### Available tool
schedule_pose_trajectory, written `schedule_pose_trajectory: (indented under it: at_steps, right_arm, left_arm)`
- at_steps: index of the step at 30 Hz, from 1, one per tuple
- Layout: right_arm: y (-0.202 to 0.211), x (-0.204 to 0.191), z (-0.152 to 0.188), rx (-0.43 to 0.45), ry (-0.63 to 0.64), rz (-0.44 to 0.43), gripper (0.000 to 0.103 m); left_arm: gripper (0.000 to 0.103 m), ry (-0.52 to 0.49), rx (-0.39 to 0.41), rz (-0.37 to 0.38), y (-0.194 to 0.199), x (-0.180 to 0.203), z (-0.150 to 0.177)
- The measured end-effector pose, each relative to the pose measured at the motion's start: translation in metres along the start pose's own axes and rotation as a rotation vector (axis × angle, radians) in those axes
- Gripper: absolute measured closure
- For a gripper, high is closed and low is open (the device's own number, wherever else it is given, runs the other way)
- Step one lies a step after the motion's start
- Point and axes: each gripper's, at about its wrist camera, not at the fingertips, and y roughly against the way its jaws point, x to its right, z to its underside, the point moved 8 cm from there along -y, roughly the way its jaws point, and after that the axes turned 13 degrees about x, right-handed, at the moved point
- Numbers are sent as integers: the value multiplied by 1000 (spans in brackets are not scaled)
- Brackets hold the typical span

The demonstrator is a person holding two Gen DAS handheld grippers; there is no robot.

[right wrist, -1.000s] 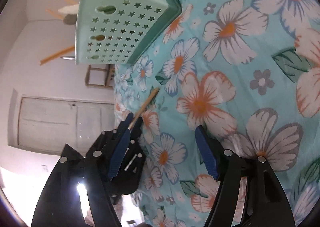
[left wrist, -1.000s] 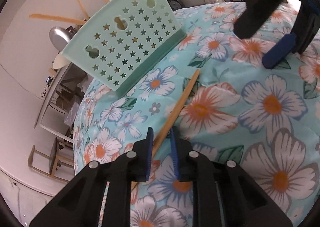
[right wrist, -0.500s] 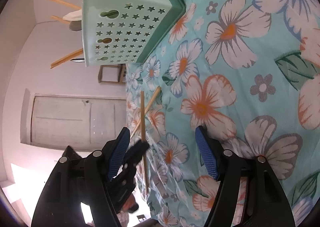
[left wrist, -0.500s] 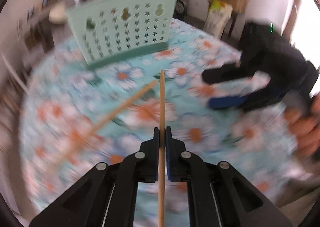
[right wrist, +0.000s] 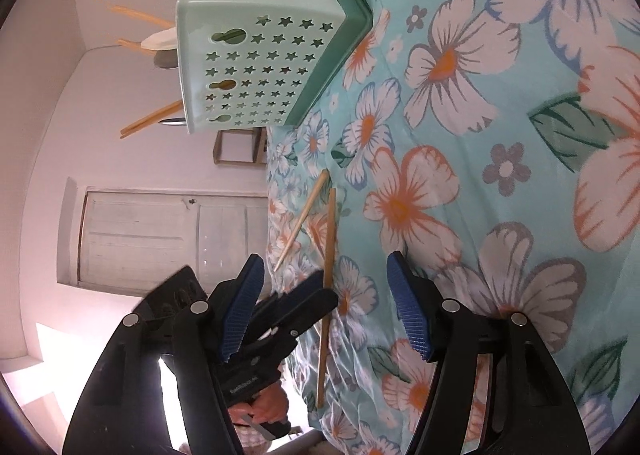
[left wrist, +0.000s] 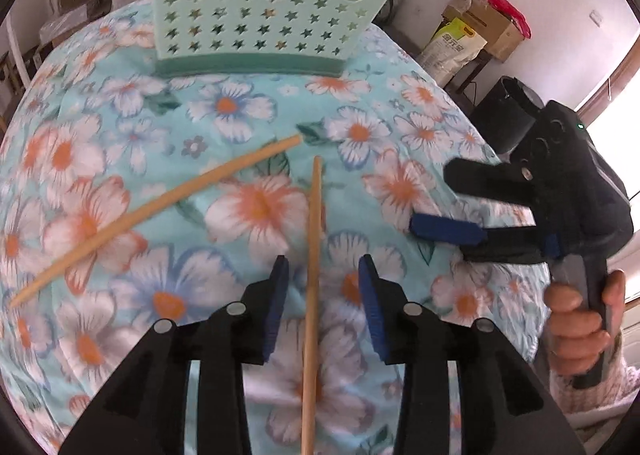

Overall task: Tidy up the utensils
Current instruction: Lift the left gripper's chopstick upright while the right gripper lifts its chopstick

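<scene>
— What covers the table? 
— A floral cloth (left wrist: 120, 127), turquoise with orange-centred flowers.
— And on it? 
— A mint utensil holder (left wrist: 264, 3); nearer than the holder, two wooden chopsticks (left wrist: 160, 207), tips close together.

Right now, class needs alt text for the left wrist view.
The left gripper has just opened around a wooden chopstick; a second chopstick lies left on the floral cloth, a mint holder beyond, the right gripper at right.
</scene>
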Motion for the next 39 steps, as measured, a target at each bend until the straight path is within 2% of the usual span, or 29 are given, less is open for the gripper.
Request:
schedule_pose_trajectory:
  at_steps: [4, 6, 8, 9, 12, 16, 20, 23, 24, 25, 33, 38, 39]
  right_arm:
    - [4, -2, 4, 0, -5, 9, 42]
    - [9, 0, 4, 9, -12, 11, 42]
    - [13, 1, 5, 16, -22, 17, 42]
    - [15, 1, 4, 19, -26, 21, 43]
    - [16, -3, 5, 16, -20, 30, 42]
    - [-6, -20, 4, -4, -16, 15, 42]
    - [-32, -30, -1, -22, -8, 37, 44]
    - [-57, -25, -6, -35, -12, 113, 49]
    - [-62, -23, -7, -31, -11, 132, 58]
    - [-66, -22, -9, -27, -8, 145, 61]
    - [-94, -34, -19, 48, 19, 213, 63]
    - [-106, -40, -20, 111, 56, 269, 74]
    - [-110, -41, -20, 125, 67, 286, 79]
  left_arm:
    - [68, 40, 5, -39, -18, -7, -11]
    - [79, 63, 14, -63, -19, -13, -13]
    - [95, 90, 24, -82, -18, -22, -13]
    - [97, 111, 27, -76, -18, -26, -12]
    - [98, 180, 36, -52, -8, -35, -10]
    - [98, 251, 95, -40, 18, -48, -9]
    - [98, 325, 171, -43, 50, -69, -9]
    - [98, 356, 223, -36, 68, -79, -9]
    - [98, 363, 235, -39, 73, -83, -9]
    - [98, 373, 246, -40, 77, -86, -7]
    - [98, 426, 275, -30, 94, -110, 4]
    - [98, 424, 296, -20, 105, -117, 6]
    - [98, 426, 298, -19, 106, -118, 6]
